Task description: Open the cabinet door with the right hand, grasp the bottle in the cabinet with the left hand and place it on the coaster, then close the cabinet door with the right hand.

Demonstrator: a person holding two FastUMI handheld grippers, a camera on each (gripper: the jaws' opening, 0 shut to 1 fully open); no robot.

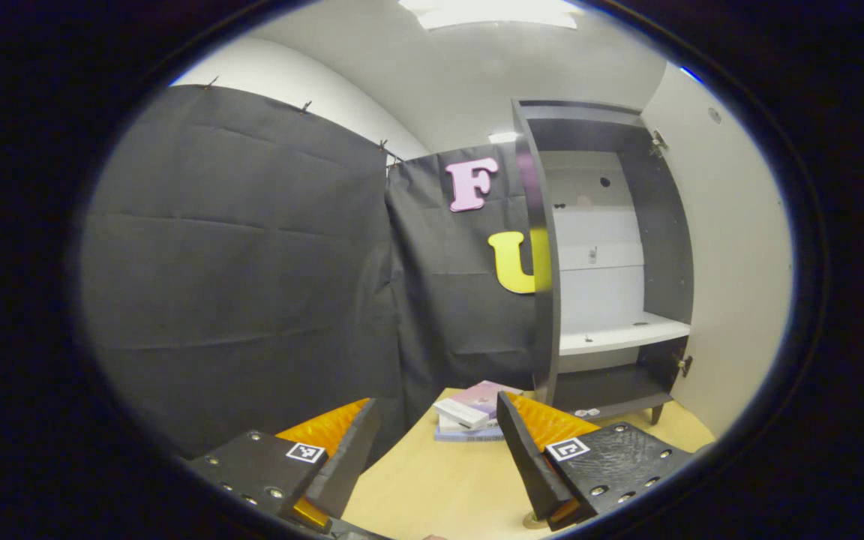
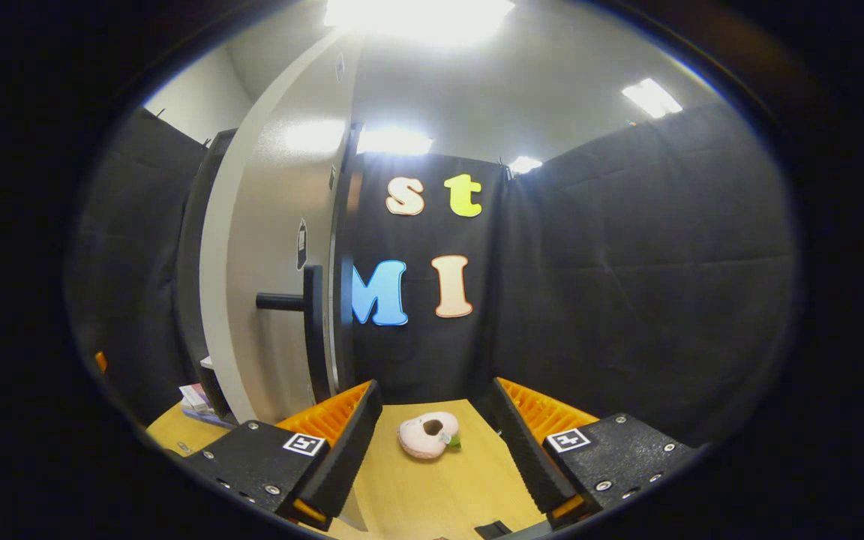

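Left gripper view: one cabinet (image 1: 612,247), door ajar, two stacked books (image 1: 473,416); both tools gape wide, holding nothing.

Stack of books (image 1: 473,417) on wooden table (image 1: 439,487), near the black cloth wall. Small pink toy (image 2: 427,434) (doughnut-like, green bit at one side) lies on the tabletop. Ceiling lights (image 2: 649,96) on.
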